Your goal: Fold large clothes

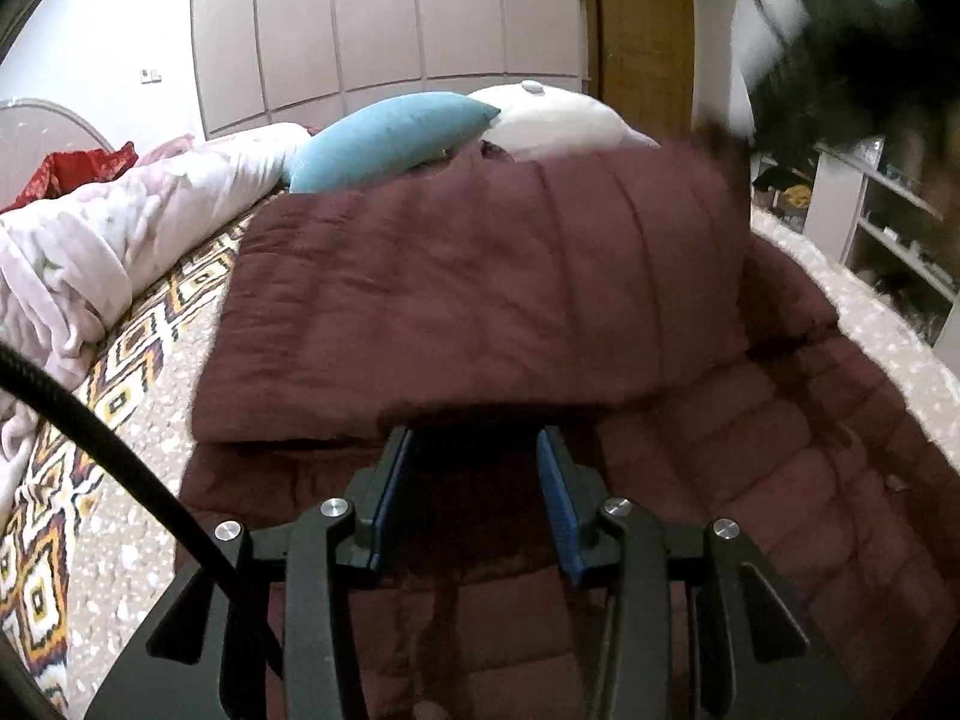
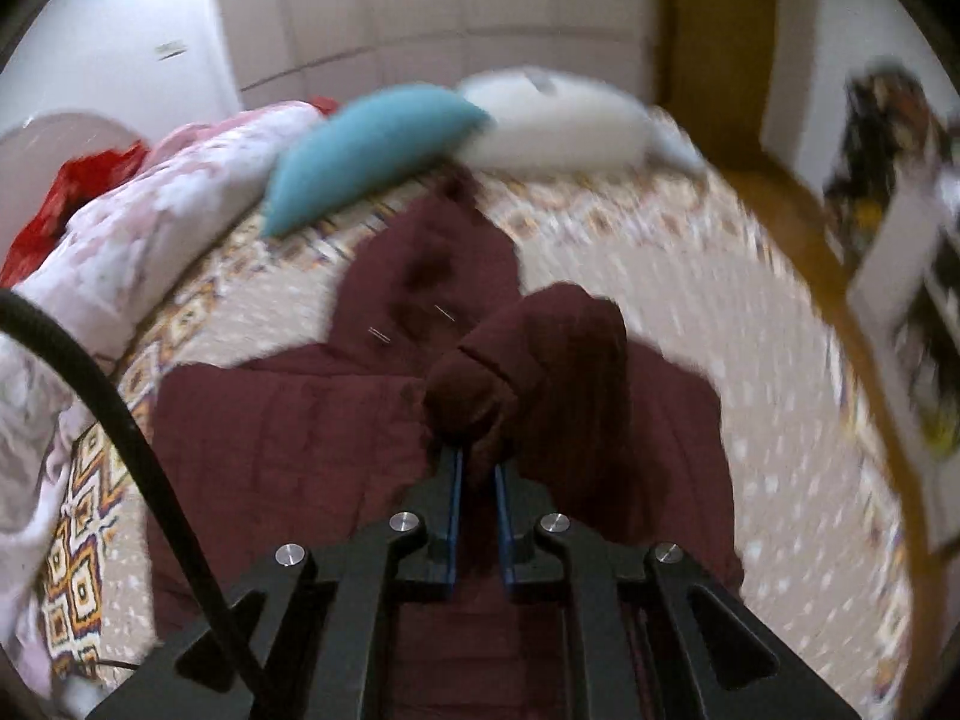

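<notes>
A maroon quilted coat (image 1: pixel 480 276) lies on a bed (image 1: pixel 120 480) covered by a pale spread with a diamond pattern along its left side. In the left wrist view a folded-over panel of the coat lies across the middle, its near edge just ahead of the fingertips, and more of the quilted body spreads below and to the right. Left gripper (image 1: pixel 475 441): jaws spread, blue pads facing each other with a clear gap, nothing between them; the tips sit just short of the folded edge, not touching it as far as I can tell. Right gripper (image 2: pixel 477 459): jaws drawn close, pinching a bunched maroon sleeve (image 2: pixel 528 354) at its cuff end; the sleeve is lifted off the coat body and humps up ahead of the fingers (view heavily motion-blurred, so the exact contact point is unclear). At the far end of the bed, a blue pillow (image 1: pixel 390 138) leans against a white pillow (image 1: pixel 558 120), touching. A rumpled pink-white blanket (image 1: pixel 90 240) is heaped along the left side, with a red cloth (image 1: pixel 72 171) behind it. A pale wardrobe (image 1: pixel 390 18) stands behind the bed, a wooden door (image 1: pixel 648 30) to its right. White shelves (image 1: pixel 888 228) stand at the right edge. A black cable (image 1: pixel 120 450) crosses the lower left of the left wrist view.
</notes>
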Demonstrator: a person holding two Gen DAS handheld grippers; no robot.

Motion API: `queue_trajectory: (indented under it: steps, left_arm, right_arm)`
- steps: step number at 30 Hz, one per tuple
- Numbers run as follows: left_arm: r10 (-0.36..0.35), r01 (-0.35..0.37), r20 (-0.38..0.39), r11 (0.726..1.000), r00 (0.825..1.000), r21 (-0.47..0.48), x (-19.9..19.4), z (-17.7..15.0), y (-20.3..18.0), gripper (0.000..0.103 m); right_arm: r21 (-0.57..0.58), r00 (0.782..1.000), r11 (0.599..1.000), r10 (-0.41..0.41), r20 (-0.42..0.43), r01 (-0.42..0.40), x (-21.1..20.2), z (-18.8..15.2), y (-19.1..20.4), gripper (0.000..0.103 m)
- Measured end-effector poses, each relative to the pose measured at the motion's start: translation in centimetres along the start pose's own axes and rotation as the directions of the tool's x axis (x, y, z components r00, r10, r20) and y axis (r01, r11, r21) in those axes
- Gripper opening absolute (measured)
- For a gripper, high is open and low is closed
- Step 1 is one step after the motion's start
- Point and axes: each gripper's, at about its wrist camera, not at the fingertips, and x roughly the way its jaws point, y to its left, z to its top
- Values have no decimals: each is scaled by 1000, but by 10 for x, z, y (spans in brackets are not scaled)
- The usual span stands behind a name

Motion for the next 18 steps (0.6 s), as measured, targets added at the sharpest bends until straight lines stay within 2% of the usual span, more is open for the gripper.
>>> queue_trajectory:
  steps: [3,7,8,9,11,14,18]
  left_arm:
    - [28,-29,-3,999,1000,-31,-4,10,11,50]
    - [66,-67,-24,995,998,-69,0,25,28,50]
    - [69,-71,-25,994,997,-78,0,27,31,50]
    - [77,-79,-27,993,997,-90,1,30,36,51]
    - [97,-100,-26,989,995,-107,2,36,42,58]
    - [153,-155,-24,979,988,-132,11,43,53,61]
    - [177,-192,-97,964,980,-183,42,46,75,61]
  right_arm:
    - [107,988,983,155,-24,-152,34,-19,-50,8]
    - [232,986,958,166,32,-169,39,-28,-95,13]
    - [267,983,946,174,54,-182,35,-31,-108,20]
    - [292,977,933,199,71,-211,33,-32,-120,34]
    - [320,968,915,221,115,-247,24,-36,-138,44]
    - [287,962,918,252,109,-273,21,-42,-143,44]
    - [278,946,905,314,76,-323,38,-45,-131,47]
